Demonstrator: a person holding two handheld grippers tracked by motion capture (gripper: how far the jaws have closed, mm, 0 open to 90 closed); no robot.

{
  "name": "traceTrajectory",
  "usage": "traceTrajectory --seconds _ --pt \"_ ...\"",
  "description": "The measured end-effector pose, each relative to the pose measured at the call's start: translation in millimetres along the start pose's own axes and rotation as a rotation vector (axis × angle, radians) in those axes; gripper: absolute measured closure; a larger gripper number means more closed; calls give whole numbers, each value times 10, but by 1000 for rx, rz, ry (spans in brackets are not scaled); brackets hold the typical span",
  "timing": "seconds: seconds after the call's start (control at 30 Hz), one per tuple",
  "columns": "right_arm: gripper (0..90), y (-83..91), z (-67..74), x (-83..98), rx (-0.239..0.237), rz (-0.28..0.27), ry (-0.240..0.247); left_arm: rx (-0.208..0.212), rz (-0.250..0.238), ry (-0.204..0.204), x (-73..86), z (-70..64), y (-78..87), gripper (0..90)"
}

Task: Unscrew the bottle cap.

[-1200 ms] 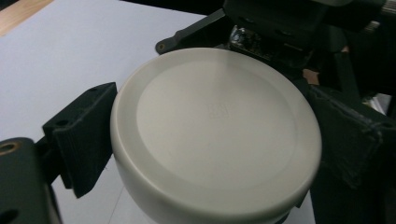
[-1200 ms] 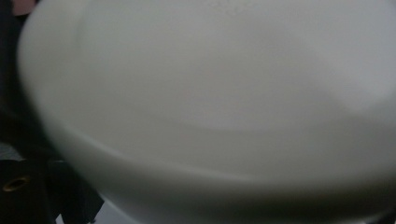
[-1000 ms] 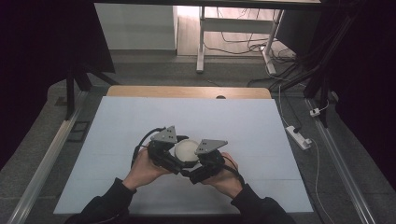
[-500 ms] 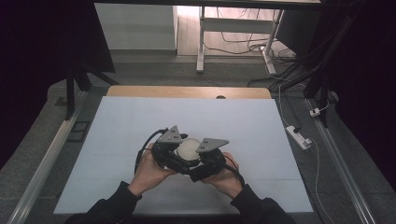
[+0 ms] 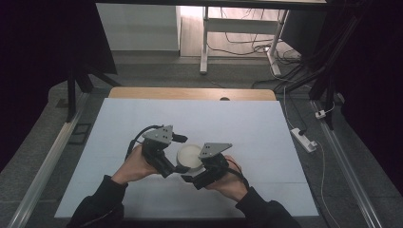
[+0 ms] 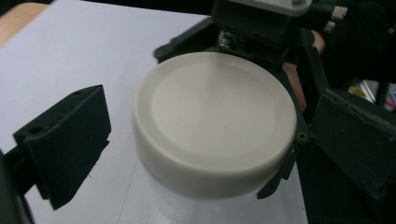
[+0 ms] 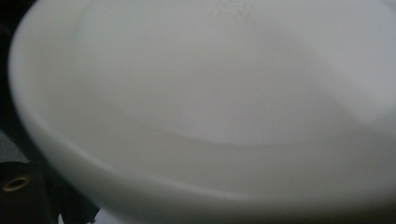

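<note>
Just below the middle of the high view, a round white lid (image 5: 189,156) sat between the two grippers on the pale table (image 5: 266,142), topping what looked like a clear jar whose body was hard to make out. The left gripper (image 5: 167,164), held in the person's left hand (image 5: 135,165), reached in from the lid's left. In the left gripper view its jaws stood spread, one at the lower left of the frame clear of the lid (image 6: 215,123), the other at the right edge, so it was open around the lid, not clamped. The right gripper (image 5: 197,176), in the right hand (image 5: 230,180), pressed close from the lower right. In the right gripper view the lid (image 7: 210,102) loomed blurred and near; whether those jaws gripped it I could not tell.
</note>
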State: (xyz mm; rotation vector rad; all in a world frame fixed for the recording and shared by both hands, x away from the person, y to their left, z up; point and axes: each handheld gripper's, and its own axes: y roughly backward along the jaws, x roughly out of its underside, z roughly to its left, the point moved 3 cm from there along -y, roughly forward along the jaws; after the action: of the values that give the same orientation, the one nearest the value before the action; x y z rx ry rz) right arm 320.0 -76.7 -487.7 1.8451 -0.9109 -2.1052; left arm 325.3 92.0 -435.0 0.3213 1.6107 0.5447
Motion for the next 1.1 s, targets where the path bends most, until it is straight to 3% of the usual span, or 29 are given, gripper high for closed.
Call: traceTrajectory --seconds 0.1,0.2,0.43,0.7,0.73,0.77,0.93,1.03,1.1 --pt "62 -4 13 1 -15 2 7 57 0 -32 6 -11 -49 12" --pt "62 2 28 -3 -36 0 15 60 12 -63 28 -13 -87 43" --pt "62 7 36 -10 -44 0 15 51 -6 -48 49 3 -90 82" --pt "62 16 -53 13 45 10 -38 -80 1 60 5 -2 -175 84" --pt "62 20 -64 15 59 12 -41 -127 5 92 -20 -21 -202 84" --pt "62 22 -73 16 70 11 -48 -127 5 92 -20 -21 -202 84" --pt "62 31 -104 22 106 7 -78 -257 6 170 -78 -98 -279 84" --pt "62 22 -106 33 118 13 -89 -309 23 174 -97 -145 -322 81" --pt "62 21 -104 34 118 12 -86 -308 41 140 -114 -151 -315 75"
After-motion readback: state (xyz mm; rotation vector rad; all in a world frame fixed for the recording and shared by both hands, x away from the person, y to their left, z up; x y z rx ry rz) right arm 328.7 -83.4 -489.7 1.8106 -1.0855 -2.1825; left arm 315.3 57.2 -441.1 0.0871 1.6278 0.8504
